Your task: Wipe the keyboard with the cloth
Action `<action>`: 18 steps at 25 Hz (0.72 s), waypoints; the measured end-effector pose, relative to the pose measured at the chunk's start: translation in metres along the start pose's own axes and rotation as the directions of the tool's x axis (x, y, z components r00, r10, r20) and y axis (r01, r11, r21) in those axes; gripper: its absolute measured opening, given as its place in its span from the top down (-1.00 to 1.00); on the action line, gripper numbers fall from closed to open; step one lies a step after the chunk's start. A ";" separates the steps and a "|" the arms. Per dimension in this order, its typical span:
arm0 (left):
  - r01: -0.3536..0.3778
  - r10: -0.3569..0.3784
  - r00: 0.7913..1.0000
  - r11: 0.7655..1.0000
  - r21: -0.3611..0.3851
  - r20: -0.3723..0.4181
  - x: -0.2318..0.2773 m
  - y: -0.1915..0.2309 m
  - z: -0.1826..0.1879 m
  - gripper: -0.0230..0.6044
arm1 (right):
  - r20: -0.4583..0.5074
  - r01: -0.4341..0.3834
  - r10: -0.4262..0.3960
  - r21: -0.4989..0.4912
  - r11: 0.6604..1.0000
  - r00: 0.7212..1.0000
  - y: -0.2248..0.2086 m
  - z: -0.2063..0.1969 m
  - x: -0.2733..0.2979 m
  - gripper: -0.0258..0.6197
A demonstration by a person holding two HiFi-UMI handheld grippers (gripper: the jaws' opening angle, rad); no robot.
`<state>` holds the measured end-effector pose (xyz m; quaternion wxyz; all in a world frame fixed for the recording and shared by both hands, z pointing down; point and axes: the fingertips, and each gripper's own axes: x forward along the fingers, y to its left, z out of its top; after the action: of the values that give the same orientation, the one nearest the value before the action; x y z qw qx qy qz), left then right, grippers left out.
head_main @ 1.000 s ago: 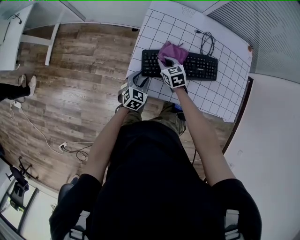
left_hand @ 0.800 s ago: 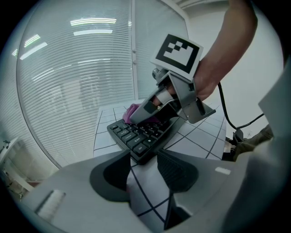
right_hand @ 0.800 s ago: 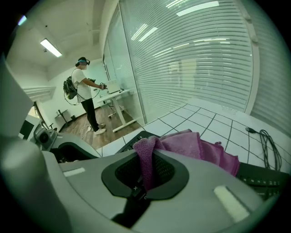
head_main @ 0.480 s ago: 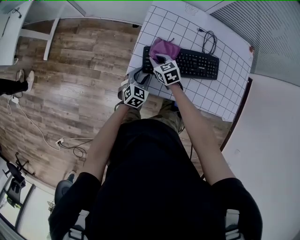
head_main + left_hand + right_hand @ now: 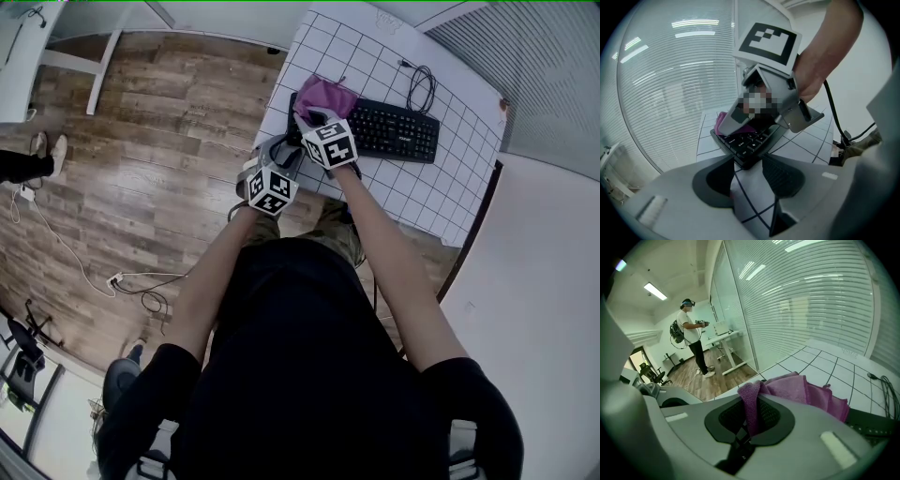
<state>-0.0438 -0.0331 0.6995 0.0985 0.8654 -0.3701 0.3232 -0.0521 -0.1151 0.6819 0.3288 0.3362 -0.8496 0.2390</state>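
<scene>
**Q:** Where's the purple cloth (image 5: 324, 94)?

**A:** Pinched in the right gripper (image 5: 314, 118), jaws closed on it, at the black keyboard's (image 5: 398, 129) left end. The unwiped keys stretch away rightward along the gridded table (image 5: 427, 192).

**Q:** And the left gripper (image 5: 747, 180)?

**A:** Jaws apart, empty, just beside that same end.

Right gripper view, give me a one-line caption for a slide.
Right tool pinches a purple microfibre cloth at the black keyboard end on a white gridded table.
</scene>
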 end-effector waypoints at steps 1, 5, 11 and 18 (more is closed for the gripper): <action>0.000 0.000 1.000 1.000 0.000 0.000 0.000 0.000 0.000 0.41 | -0.002 -0.002 0.002 0.000 1.000 1.000 0.001 0.000 0.001 0.80; -0.005 0.005 1.000 1.000 0.003 0.000 0.001 0.000 -0.001 0.41 | -0.007 -0.007 0.007 -0.002 1.000 1.000 0.001 0.001 0.002 0.80; -0.007 0.007 1.000 1.000 0.007 0.001 0.000 -0.001 -0.001 0.42 | -0.049 -0.084 0.084 0.007 0.996 0.995 0.020 0.003 0.011 0.80; 0.005 -0.005 1.000 1.000 0.000 -0.001 -0.001 0.000 -0.001 0.42 | 0.082 -0.312 0.301 0.273 0.910 0.950 0.036 0.026 0.000 0.80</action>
<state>-0.0448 -0.0320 0.7000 0.0994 0.8663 -0.3677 0.3231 -0.0884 -0.1081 0.6576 0.2197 0.2465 -0.8550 0.3999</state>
